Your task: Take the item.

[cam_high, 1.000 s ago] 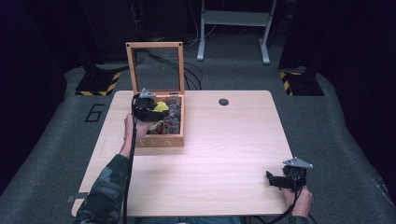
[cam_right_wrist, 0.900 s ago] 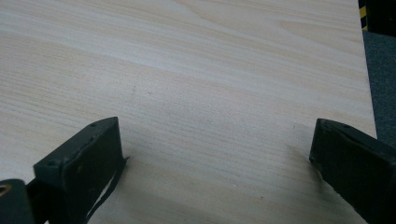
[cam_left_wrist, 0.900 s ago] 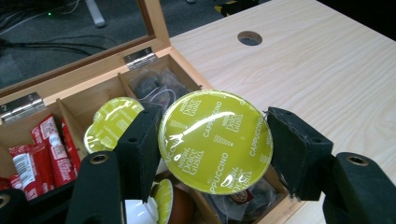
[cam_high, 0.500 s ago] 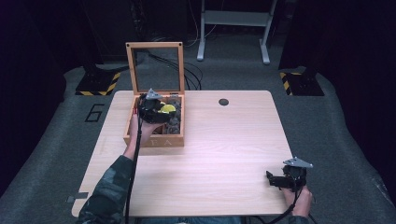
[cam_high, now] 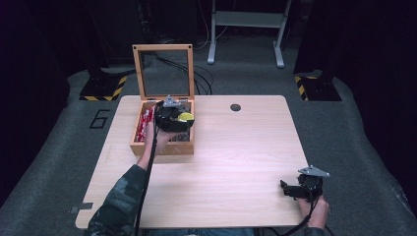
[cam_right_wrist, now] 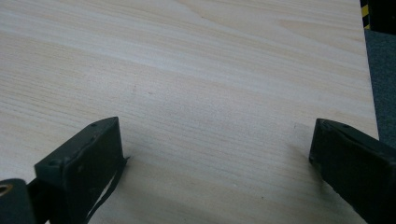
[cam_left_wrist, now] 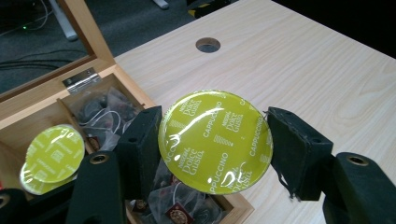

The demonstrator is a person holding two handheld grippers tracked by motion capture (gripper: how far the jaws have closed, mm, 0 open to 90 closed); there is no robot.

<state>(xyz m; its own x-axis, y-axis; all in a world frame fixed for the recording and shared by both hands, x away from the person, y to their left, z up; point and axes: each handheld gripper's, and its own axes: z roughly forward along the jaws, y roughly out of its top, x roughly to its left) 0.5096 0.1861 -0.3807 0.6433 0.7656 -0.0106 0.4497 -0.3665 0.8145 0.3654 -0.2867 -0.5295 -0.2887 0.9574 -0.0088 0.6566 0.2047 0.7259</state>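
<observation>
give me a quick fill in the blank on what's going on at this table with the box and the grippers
1. The left gripper is shut on a green coffee ____ labelled cappuccino.
2. The wooden box has its lid standing ____.
3. The right gripper has its jaws ____ over the bare table.
4. Another green capsule lies inside the ____.

Missing words: capsule; open; open; box

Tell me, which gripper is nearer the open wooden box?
Left. The left gripper hangs over the wooden box, clamping a green capsule; the right gripper rests far off at the table's near right corner.
</observation>
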